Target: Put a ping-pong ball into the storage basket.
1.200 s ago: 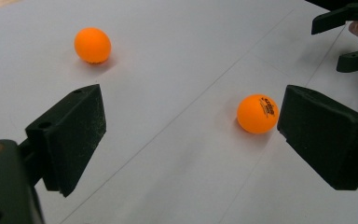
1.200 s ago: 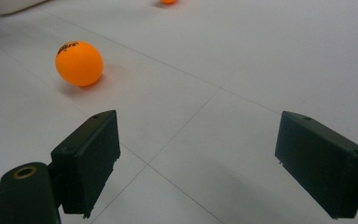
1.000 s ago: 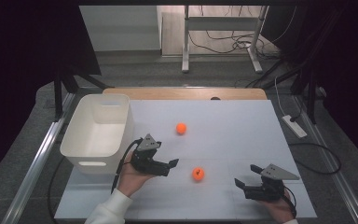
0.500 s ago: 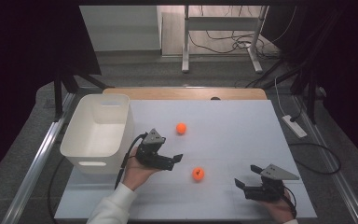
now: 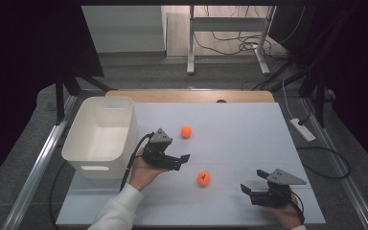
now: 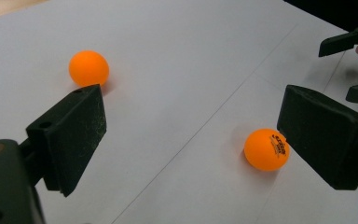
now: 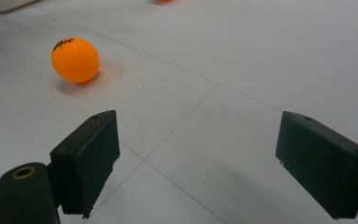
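Forward over the white table (image 5: 249,129) has come the spread left gripper (image 5: 184,161), dark room around.

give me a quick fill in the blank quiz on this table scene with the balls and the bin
1. The two balls, the near ball and the far ball, are ____ in colour.
2. The white bin stands at the table's ____ side in the high view.
3. The number of balls inside the bin is ____.
4. The left gripper and the right gripper both have their jaws ____.

Missing words: orange; left; zero; open
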A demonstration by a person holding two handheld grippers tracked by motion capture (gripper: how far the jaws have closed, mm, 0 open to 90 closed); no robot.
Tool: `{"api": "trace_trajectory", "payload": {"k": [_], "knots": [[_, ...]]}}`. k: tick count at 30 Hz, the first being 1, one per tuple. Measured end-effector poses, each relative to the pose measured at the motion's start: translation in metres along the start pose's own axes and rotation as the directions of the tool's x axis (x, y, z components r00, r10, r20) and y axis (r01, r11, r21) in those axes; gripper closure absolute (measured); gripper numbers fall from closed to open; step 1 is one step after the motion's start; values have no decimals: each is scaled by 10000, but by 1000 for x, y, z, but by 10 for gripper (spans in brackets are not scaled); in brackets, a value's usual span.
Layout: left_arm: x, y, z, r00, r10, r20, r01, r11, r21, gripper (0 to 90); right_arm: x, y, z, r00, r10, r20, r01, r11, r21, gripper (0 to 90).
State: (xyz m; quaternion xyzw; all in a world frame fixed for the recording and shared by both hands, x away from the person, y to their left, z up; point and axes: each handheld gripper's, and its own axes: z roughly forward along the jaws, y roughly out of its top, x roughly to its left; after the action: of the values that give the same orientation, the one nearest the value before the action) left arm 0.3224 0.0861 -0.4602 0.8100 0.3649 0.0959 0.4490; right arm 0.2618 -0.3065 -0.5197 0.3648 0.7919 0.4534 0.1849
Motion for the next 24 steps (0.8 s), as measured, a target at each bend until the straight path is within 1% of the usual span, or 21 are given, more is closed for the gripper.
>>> {"api": "trace_trajectory", "payload": {"k": [2,5,7,11,13,14,24], "knots": [[2,1,1,9999,6,-123,-6,10000,14,87,0,0,0,10000,-1,40,1,10000,25,135],[5,2,3,9999,-60,-143,60,10000,34,88,0,0,0,10000,5,43,-5,10000,10,135],[6,3,5,9999,-9,-169,10,10000,92,88,0,0,0,10000,9,51,-9,10000,7,135],[7,5,9,9998,3,-192,-1,9999,144,88,0,0,1,10000,-27,56,27,10000,39,135],[8,7,10,10000,-75,-49,76,9999,115,88,0,0,1,10000,-41,56,40,10000,45,135],[8,7,10,10000,-75,-49,76,9999,115,89,0,0,1,10000,-41,56,40,10000,45,135],[12,12,19,9998,-91,-195,95,9997,203,89,-1,-1,1,9999,-64,85,63,9999,99,135]]}}
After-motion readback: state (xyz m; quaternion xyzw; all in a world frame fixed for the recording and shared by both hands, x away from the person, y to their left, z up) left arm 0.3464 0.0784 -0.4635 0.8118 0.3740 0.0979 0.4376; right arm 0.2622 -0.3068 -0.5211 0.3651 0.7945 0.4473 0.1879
